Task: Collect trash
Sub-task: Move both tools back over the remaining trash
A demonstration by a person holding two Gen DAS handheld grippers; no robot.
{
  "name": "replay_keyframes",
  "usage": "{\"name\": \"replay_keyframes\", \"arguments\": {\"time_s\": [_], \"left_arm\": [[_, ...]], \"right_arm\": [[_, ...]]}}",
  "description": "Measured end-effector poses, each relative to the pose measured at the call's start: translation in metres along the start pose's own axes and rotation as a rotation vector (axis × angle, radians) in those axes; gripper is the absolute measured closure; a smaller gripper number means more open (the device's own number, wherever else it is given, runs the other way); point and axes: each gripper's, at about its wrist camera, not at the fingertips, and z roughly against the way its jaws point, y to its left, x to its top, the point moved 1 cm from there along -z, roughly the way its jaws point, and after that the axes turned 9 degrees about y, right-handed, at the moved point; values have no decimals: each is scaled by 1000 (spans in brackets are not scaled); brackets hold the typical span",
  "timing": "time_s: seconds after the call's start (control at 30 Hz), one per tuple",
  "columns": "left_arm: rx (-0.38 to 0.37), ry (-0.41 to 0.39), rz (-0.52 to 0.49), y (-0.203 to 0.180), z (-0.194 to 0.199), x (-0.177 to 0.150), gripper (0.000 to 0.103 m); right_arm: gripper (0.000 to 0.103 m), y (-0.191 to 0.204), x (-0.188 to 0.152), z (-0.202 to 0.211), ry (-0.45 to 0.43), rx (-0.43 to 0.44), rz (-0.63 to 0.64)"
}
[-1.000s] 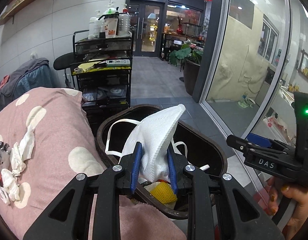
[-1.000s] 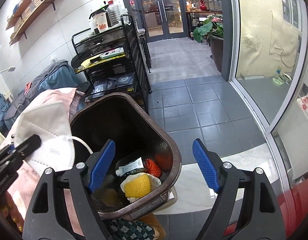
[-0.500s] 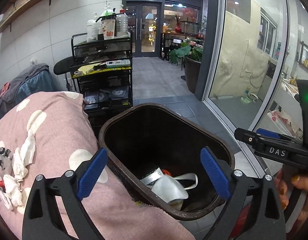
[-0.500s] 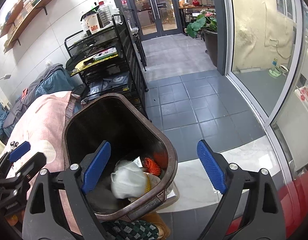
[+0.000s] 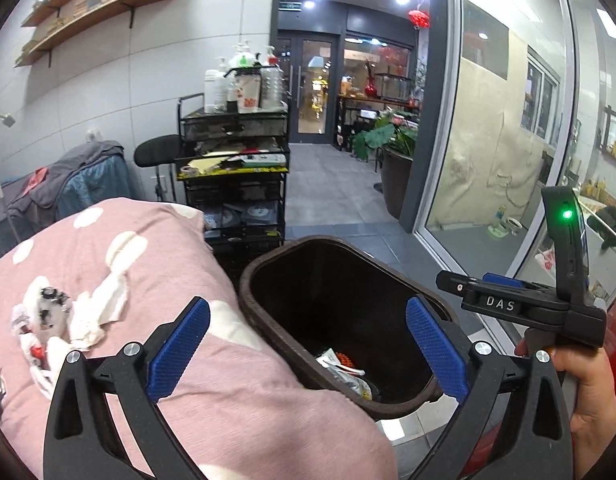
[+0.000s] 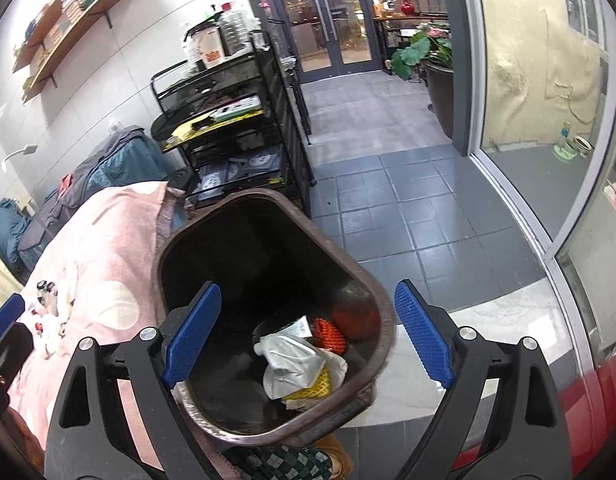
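Note:
A brown trash bin stands beside a pink spotted blanket. The white face mask lies inside the bin on top of yellow netting and other trash. My left gripper is open and empty, over the bin's near rim and the blanket edge. My right gripper is open and empty above the bin; it also shows at the right of the left wrist view. Crumpled white tissues and small litter lie on the blanket to the left.
A black wire cart with bottles and papers stands behind the bin. A glass wall runs along the right. A potted plant stands on the grey tiled floor. Clothes are piled at the left.
My left gripper opened and let the mask fall into the bin, then drew back towards the blanket. The right gripper stayed open over the bin.

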Motion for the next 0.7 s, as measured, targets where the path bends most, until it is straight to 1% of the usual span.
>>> {"name": "replay_keyframes", "arguments": {"time_s": [0.17, 0.33, 0.7], "left_arm": [[20, -24, 47, 20, 19, -6, 6], [56, -49, 110, 47, 39, -14, 6], [191, -46, 252, 115, 72, -46, 6]], "right_arm": [[15, 24, 0, 3, -4, 46, 43], [15, 60, -2, 8, -8, 109, 110], [15, 154, -15, 8, 28, 242, 297]]}}
